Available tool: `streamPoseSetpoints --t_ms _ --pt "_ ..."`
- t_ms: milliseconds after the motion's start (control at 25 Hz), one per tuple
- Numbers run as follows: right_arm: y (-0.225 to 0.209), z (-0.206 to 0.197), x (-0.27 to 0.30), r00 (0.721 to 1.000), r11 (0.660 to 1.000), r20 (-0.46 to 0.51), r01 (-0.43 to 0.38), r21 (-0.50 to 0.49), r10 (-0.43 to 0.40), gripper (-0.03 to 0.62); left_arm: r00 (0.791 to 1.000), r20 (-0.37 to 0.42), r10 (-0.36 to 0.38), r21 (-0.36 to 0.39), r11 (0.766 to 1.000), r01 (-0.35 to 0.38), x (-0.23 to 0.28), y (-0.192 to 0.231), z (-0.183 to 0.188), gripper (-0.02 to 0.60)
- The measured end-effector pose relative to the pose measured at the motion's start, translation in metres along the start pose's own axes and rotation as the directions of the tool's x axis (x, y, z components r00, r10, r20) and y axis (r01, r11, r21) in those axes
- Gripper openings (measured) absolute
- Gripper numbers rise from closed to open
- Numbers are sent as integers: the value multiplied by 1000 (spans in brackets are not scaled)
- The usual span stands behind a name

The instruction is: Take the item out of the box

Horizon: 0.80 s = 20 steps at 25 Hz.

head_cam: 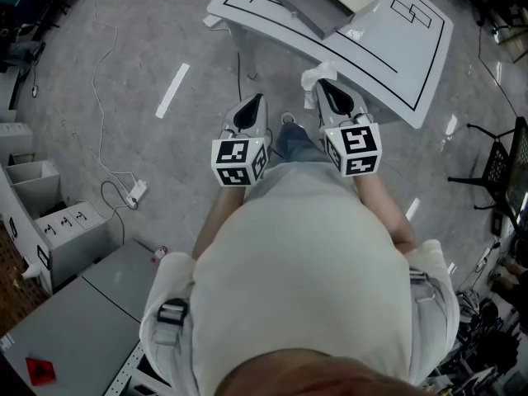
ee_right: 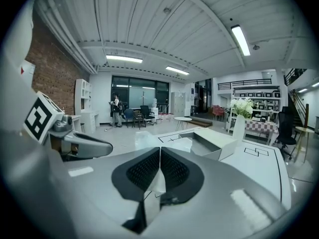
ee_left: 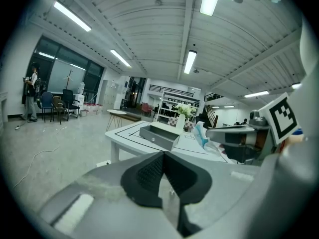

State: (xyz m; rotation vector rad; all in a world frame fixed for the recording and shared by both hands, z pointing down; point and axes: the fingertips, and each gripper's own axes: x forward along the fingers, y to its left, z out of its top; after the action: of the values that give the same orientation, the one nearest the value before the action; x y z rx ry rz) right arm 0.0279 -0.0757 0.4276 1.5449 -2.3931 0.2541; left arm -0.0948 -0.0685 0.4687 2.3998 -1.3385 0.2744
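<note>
Torso: a person's light-shirted body (head_cam: 305, 254) is seen from above, nearest the camera.
Left gripper (head_cam: 256, 100): it is held out in front of the torso. A black-and-white left marker cube (head_cam: 239, 162) is carried at its rear. Its fingers (ee_left: 148, 171) are closed together at the tips, and nothing is gripped between them.
Right gripper (head_cam: 322, 83): it is held just beside the left one. A right marker cube (head_cam: 356, 148) is carried at its rear. Its fingers (ee_right: 143, 171) are drawn narrow and pinched on the item.
Item (head_cam: 317, 74): a crumpled white piece is clamped between the right fingers and sticks out past their tips. A blue streak on it is seen from the left gripper view. It is held in the air, outside the box.
Floor (head_cam: 124, 56): grey, with a white tape strip and a white cable, it is seen below and to the left of the left fingers.
Surface (head_cam: 412, 56): a white top marked with black lines is seen just beyond both sets of fingertips.
Box (head_cam: 301, 11): an open grey box is set on the surface, ahead of the fingers and apart from the item.
Far room: a standing person (ee_right: 116, 111) is seen by dark windows, well beyond the fingers.
</note>
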Motion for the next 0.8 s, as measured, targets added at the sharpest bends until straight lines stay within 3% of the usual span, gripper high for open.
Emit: streamPoseSetpoints --t_ms 800 --pt "2 6 1 1000 1000 21 17 -18 -17 2 1000 6 8 0 1000 -8 -3 5 0 0"
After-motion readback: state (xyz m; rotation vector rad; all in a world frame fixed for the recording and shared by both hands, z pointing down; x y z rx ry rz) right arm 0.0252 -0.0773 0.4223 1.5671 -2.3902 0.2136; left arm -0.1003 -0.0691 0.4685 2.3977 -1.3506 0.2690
